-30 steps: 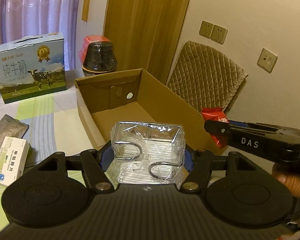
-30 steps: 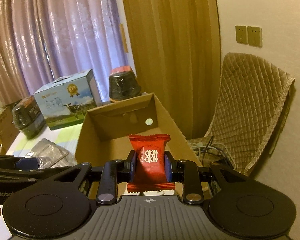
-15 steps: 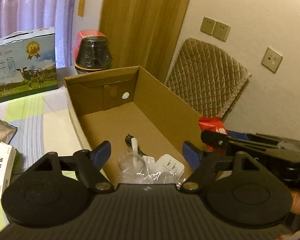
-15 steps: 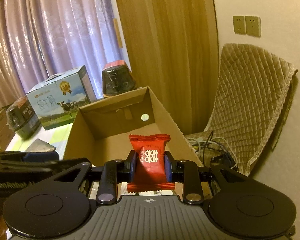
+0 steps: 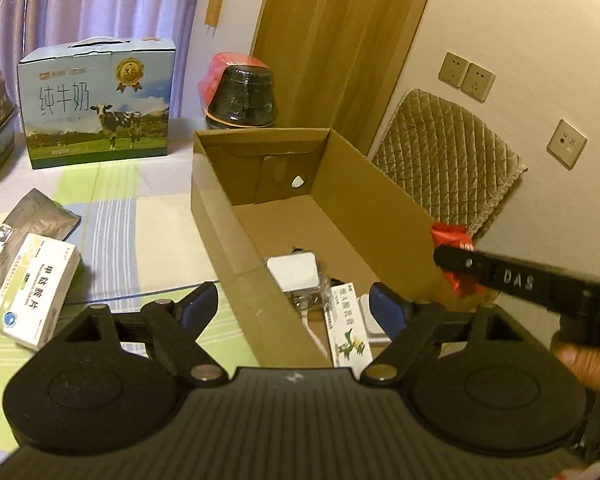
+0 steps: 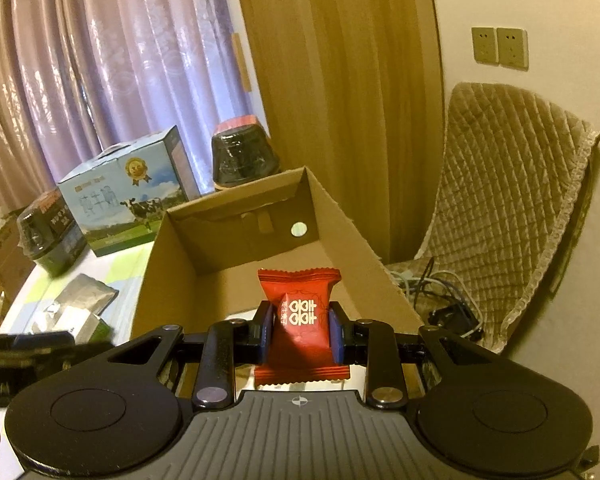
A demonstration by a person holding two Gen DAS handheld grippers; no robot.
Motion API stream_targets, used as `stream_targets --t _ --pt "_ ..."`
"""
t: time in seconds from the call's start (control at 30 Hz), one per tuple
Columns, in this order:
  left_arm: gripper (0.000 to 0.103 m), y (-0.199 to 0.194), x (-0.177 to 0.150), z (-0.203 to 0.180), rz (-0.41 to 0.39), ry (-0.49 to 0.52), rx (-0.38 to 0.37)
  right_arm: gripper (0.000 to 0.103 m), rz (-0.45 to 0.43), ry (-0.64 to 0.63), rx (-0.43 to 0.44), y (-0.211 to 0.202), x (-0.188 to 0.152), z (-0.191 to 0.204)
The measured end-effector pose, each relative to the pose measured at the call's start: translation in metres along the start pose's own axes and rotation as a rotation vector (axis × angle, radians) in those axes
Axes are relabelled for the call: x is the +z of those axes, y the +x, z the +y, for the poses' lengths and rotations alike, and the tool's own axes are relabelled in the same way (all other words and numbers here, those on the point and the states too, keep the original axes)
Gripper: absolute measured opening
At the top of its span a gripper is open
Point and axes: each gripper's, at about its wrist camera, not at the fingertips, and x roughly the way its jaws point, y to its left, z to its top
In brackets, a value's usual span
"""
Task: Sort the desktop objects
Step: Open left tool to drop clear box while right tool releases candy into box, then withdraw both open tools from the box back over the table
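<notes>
Task status: sorting partly complete.

1. Collection point. The cardboard box (image 5: 380, 208) stands open on the tabletop (image 5: 148, 216). The left wrist view shows several items already lying in its near end: a white square item (image 5: 294, 272), a narrow white and green carton (image 5: 348, 328) and some clear-wrapped pieces that are too blurred to identify. The far half of the box floor is bare.

2. Left tool (image 5: 292, 306). The fingers stand wide apart with nothing between them. The tool straddles the near left wall of the box, one finger outside over the tabletop, the other over the box interior.

3. Right tool (image 6: 302, 330). The fingers are clamped on a red candy packet (image 6: 300, 320), which is held upright by its sides. The packet sits over the near end of the box opening, not yet released. In the left wrist view the same tool appears at the right wall of the box.

4. Remaining work, as judged from the views. The candy packet needs to be dropped into the box. Items left outside the box on the tabletop include a white and green medicine box (image 5: 36, 300) and silver foil pouches (image 5: 44, 216) beside it. The milk carton (image 5: 96, 100) and the dark jar (image 5: 242, 96) stand at the back; whether these belong to the sort cannot be told.
</notes>
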Motion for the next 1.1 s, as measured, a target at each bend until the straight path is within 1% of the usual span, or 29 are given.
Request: stream_targets --t 0.17,0.23,0.27,0.3,0.33,0.37,0.47,0.6,0.83,0.93,1.0,1.1 --pt "0.082 -0.006 -0.002 0.002 -0.011 0.006 0.005 0.026 -0.01 -0.009 0.007 0.001 0.005 0.007" --pt "0.082 -0.007 -0.002 0.002 -0.014 0.009 0.007 0.026 -0.029 -0.007 0.018 0.001 0.009 0.009" --pt "0.082 -0.008 -0.002 0.003 -0.016 0.009 0.007 0.029 -0.035 -0.005 0.021 0.001 0.011 0.01" --pt "0.083 -0.009 -0.003 0.004 -0.018 0.008 0.007 0.044 -0.036 0.0 0.019 0.001 0.012 0.01" --pt "0.083 -0.009 -0.003 0.005 -0.019 0.005 0.007 0.052 -0.042 0.01 0.014 0.001 0.014 0.009" --pt "0.083 -0.01 -0.004 0.006 -0.02 0.001 0.007 0.057 -0.054 0.022 0.011 -0.001 0.014 0.008" --pt "0.084 -0.013 -0.007 0.01 -0.018 -0.01 0.013 0.057 -0.056 0.033 0.002 -0.004 0.013 0.006" --pt "0.085 -0.018 -0.014 0.016 -0.012 -0.023 0.02 0.057 -0.036 0.05 0.002 -0.009 0.005 0.004" --pt "0.087 -0.039 -0.024 0.023 -0.019 -0.034 0.036 0.06 -0.016 0.081 0.013 -0.027 -0.007 0.01" --pt "0.088 -0.053 -0.028 0.026 -0.03 -0.037 0.044 0.064 -0.004 0.081 0.02 -0.035 -0.01 0.019" --pt "0.09 -0.063 -0.03 0.028 -0.04 -0.04 0.05 0.071 0.01 0.09 0.032 -0.04 -0.011 0.025" --pt "0.091 -0.076 -0.033 0.032 -0.051 -0.046 0.06 0.076 0.017 0.075 0.053 -0.048 -0.013 0.039"
